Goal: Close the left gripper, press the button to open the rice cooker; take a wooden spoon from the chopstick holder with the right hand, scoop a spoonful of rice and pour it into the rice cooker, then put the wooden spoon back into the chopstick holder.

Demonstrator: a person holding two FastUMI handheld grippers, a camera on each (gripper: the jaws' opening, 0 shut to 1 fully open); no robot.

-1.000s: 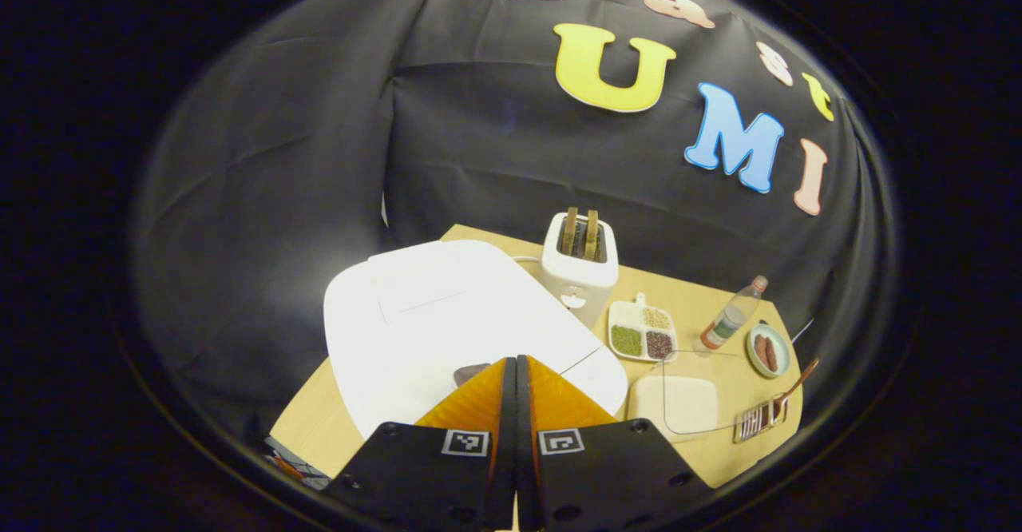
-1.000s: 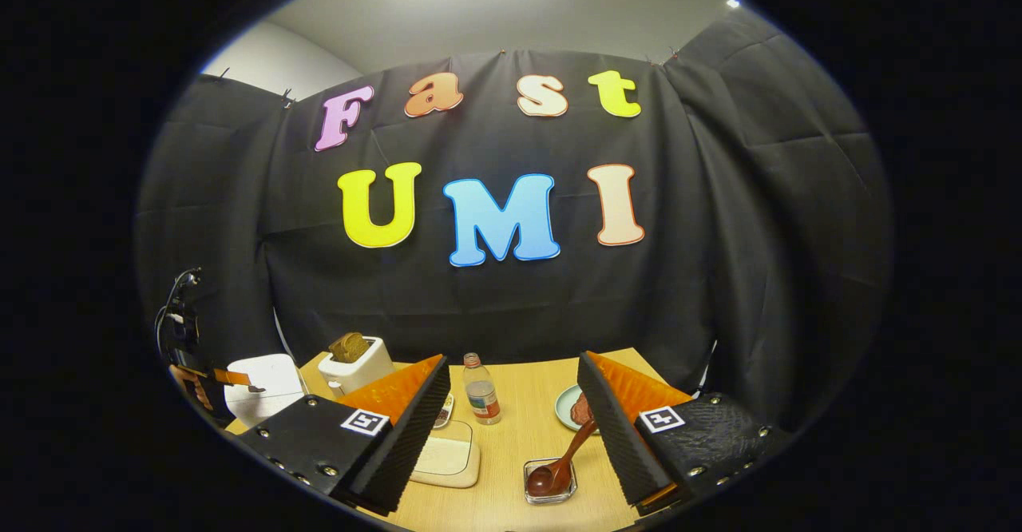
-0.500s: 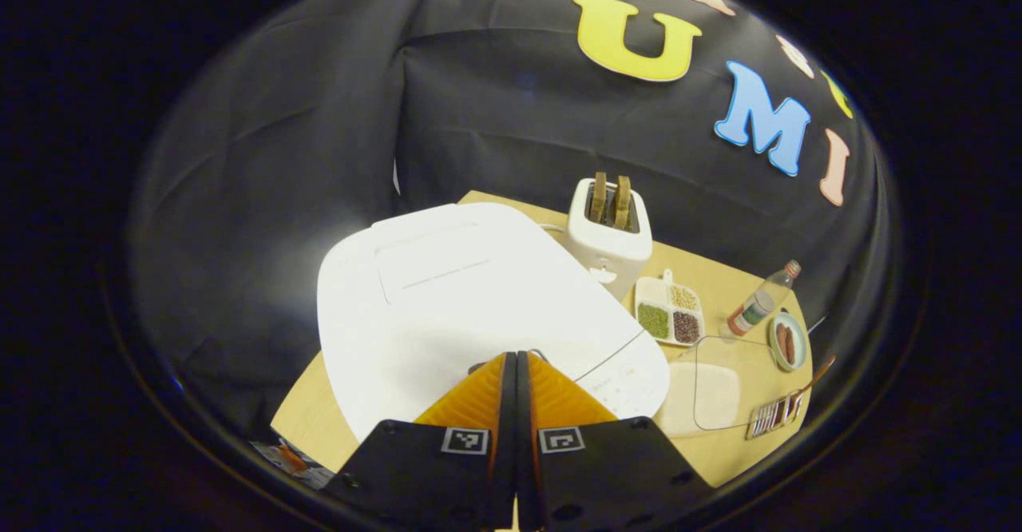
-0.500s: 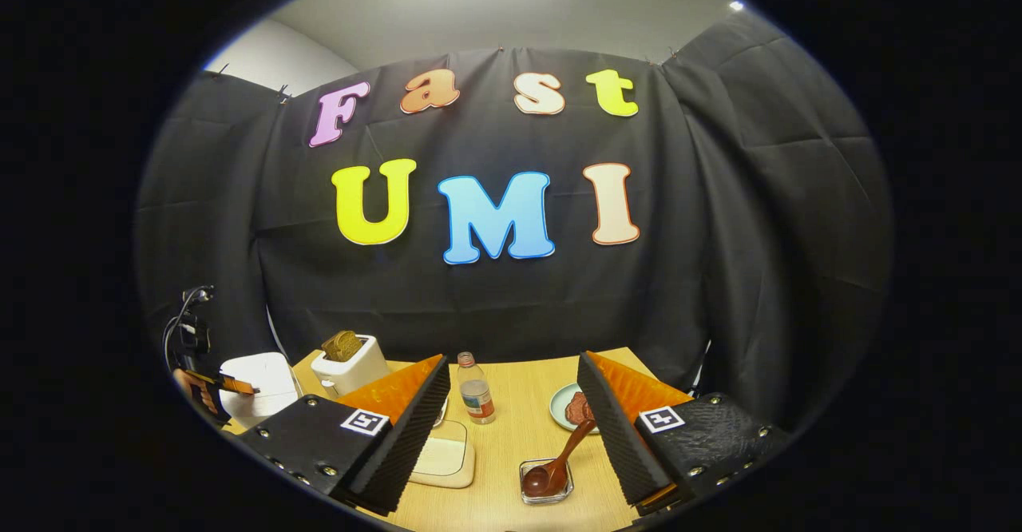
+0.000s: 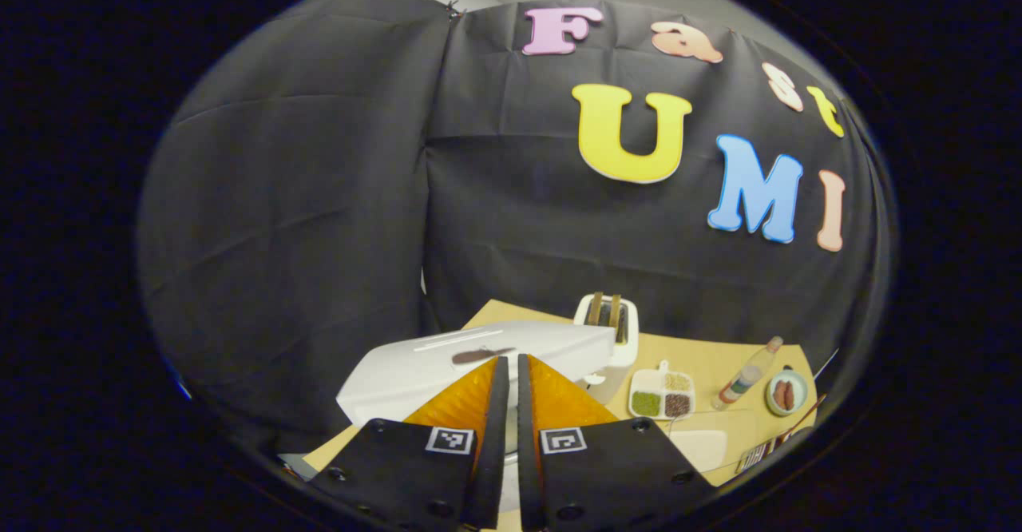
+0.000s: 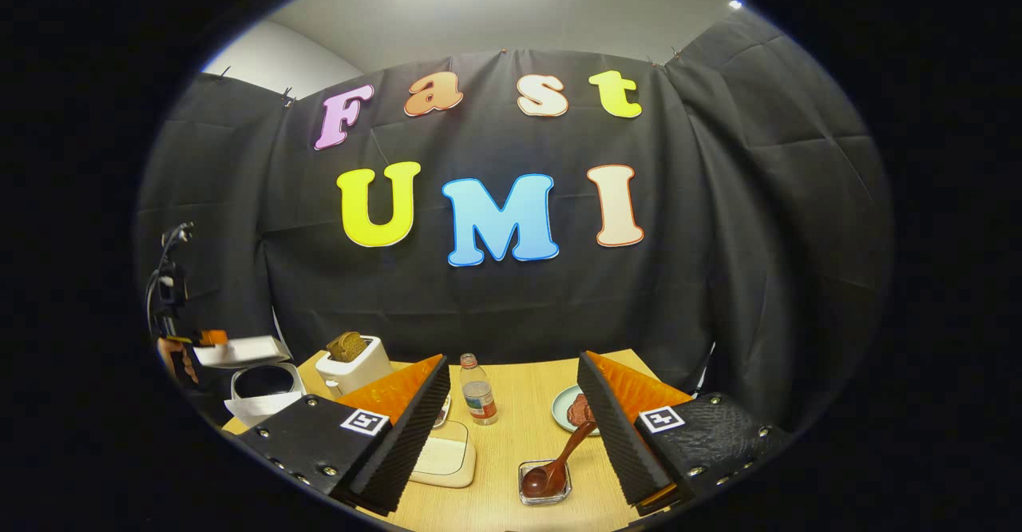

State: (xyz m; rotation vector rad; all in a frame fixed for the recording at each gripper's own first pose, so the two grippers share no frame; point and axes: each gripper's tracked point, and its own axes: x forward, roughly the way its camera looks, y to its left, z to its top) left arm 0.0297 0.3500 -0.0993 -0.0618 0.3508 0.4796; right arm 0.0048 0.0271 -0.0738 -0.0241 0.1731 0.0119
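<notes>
At the left end of the worktop (image 6: 511, 404), the rice cooker (image 6: 257, 380) is seen in the right gripper view with its lid (image 5: 479, 360) raised and its dark inner pot exposed. From the left gripper view the lid is seen edge-on, tilted up, directly ahead of the left hand-held gripper (image 5: 506, 364), whose fingers are drawn almost together with only a thin gap between them and nothing held. That same gripper, with the hand holding it, is seen far off at the left edge of the right gripper view, beside the raised lid.

The right hand-held gripper (image 6: 511, 380) is spread wide and empty, held above the worktop. Between its fingers the wooden spoon (image 6: 555, 468) is seen, bowl down in the small clear chopstick holder (image 6: 545, 484), handle leaning up to the right. A flat rice container (image 6: 445, 456) lies just left of it. Farther back a toaster (image 6: 353, 364) with bread, a bottle (image 6: 479, 392) and a plate (image 6: 568, 408) of food are set. A divided dish (image 5: 661, 395) of grains is seen in the left gripper view, beside the toaster.
</notes>
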